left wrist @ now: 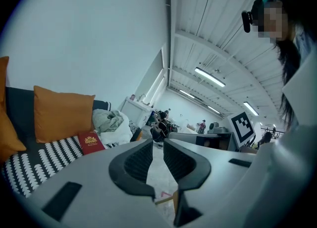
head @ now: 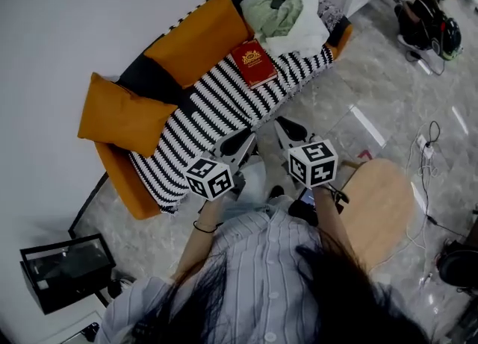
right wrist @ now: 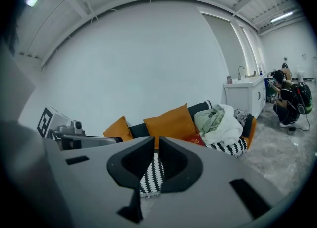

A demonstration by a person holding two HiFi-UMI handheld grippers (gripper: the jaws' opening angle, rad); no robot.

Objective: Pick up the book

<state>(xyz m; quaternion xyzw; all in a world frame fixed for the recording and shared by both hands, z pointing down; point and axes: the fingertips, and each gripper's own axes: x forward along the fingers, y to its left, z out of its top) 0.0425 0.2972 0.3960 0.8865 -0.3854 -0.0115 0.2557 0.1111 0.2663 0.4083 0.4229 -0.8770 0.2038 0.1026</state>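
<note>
A red book (head: 253, 64) with a gold emblem lies flat on the black-and-white striped seat of the sofa (head: 216, 107), just in front of a heap of clothes (head: 287, 16). The same book (left wrist: 91, 142) shows in the left gripper view, and as a red edge (right wrist: 194, 139) in the right gripper view. My left gripper (head: 245, 139) and right gripper (head: 284, 127) hang side by side in front of the sofa, short of the book. Both are shut with nothing between the jaws.
Two orange cushions (head: 123, 116) (head: 200, 40) lean on the sofa back. A round wooden stool (head: 381, 208) stands at my right. Cables (head: 424, 157) trail over the marble floor. A black box (head: 66, 270) sits at lower left. People and bags (head: 429, 22) are at the far right.
</note>
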